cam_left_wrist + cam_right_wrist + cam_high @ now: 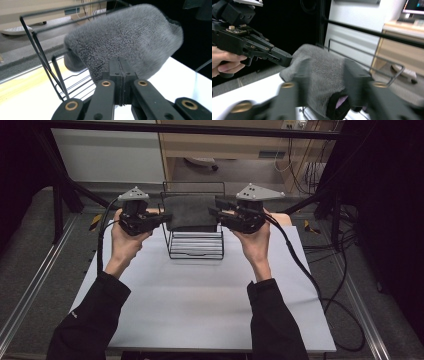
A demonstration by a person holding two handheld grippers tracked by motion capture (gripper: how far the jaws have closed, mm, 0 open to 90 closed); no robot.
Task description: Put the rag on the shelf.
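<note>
A grey fleecy cloth (190, 212) hangs stretched between my two grippers, just over a black wire rack (196, 254) on the white table (200, 305). My left gripper (162, 217) is shut on the cloth's left edge. In the left gripper view the jaws (119, 62) meet tightly, with the cloth (125, 37) bulging beyond them. My right gripper (214, 210) holds the right edge. In the blurred right gripper view its jaws (327, 67) stand apart and press on either side of the thick cloth (322, 72), whose dark opening shows a pink lining. The left gripper (284, 58) pinches the far end there.
The rack's upright wires (42, 60) rise at the back of the table, behind and beside the cloth. Cables (305, 270) trail from the grippers over the table's right side. Metal frame rails (35, 280) border the table, and a wooden desk (225, 145) stands behind.
</note>
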